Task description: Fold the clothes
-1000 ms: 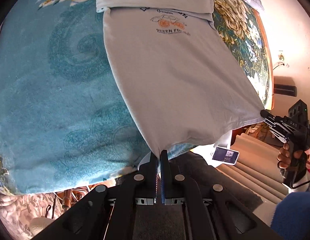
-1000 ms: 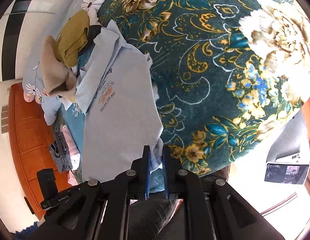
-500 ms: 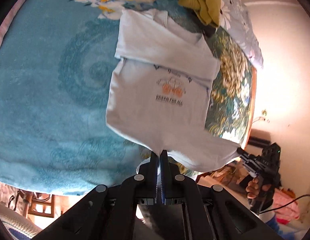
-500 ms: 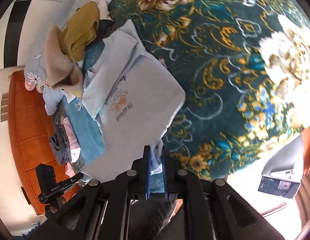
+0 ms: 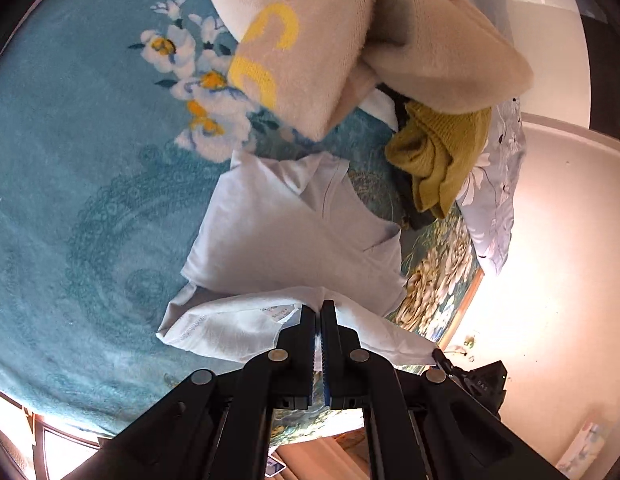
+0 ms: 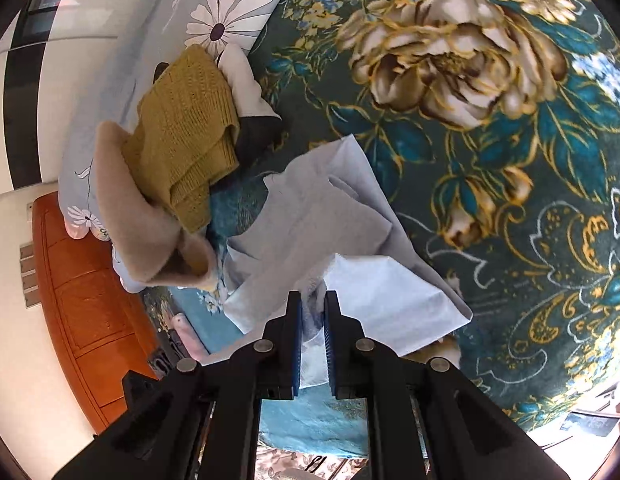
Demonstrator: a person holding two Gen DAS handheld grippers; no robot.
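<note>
A pale grey-blue T-shirt [image 5: 294, 236] lies on the bed, its bottom hem lifted and carried over the body toward the collar. My left gripper [image 5: 321, 312] is shut on one hem corner, inside of the fabric showing. In the right wrist view the same T-shirt [image 6: 322, 216] lies doubled over, and my right gripper [image 6: 312, 304] is shut on the other hem corner. The right gripper's black body [image 5: 478, 384] shows at the lower right of the left wrist view. The shirt's print is hidden under the fold.
A beige fleece garment [image 5: 350, 40] and a mustard knit [image 5: 438, 160] are heaped just beyond the collar. A floral pillow [image 6: 150, 40] lies behind them. The blanket is teal [image 5: 70, 160] on one side, dark floral [image 6: 490, 120] on the other. An orange wooden headboard [image 6: 82, 292] stands at the left.
Both grippers have carried the hem up and forward from the bed's edge toward the collar, folding the shirt over itself. The printed chest, visible earlier, is now covered.
</note>
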